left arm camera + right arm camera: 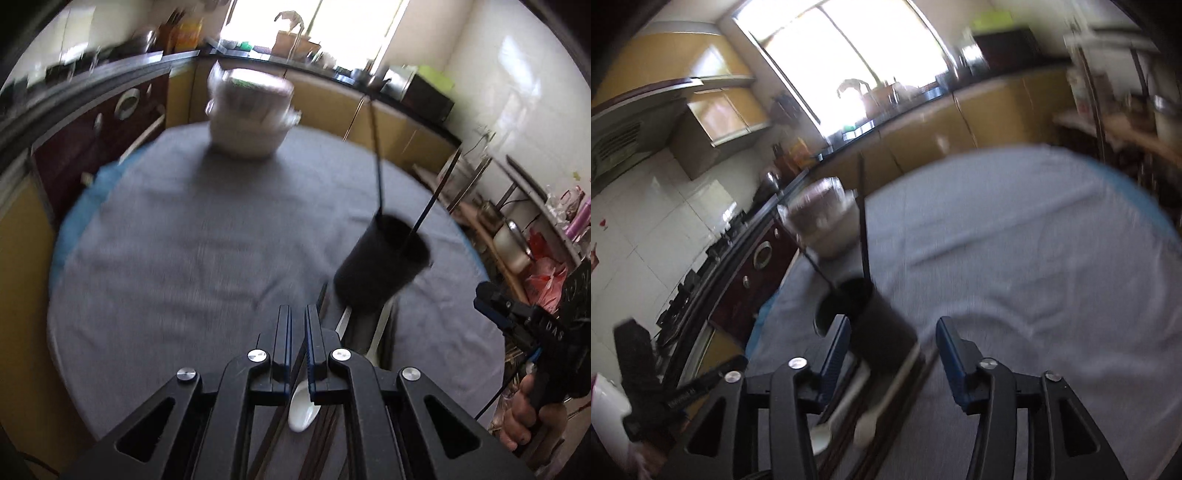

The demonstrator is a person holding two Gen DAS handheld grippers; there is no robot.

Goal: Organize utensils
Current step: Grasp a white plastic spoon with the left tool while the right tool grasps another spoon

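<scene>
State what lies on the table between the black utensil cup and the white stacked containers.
Only bare grey tablecloth separates black cup from white containers, shown in the left wrist view.

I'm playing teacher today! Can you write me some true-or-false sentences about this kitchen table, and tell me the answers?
1. The black cup has thin dark sticks poking out of it. True.
2. The right gripper is shut tight. False: its jaws stand apart.
3. A white spoon lies under the left gripper. True.
4. The table is covered with a red cloth. False: the cloth is grey.
5. The white containers stand at the far side of the table. True.
6. The left gripper is wide open. False: it is shut.
</scene>
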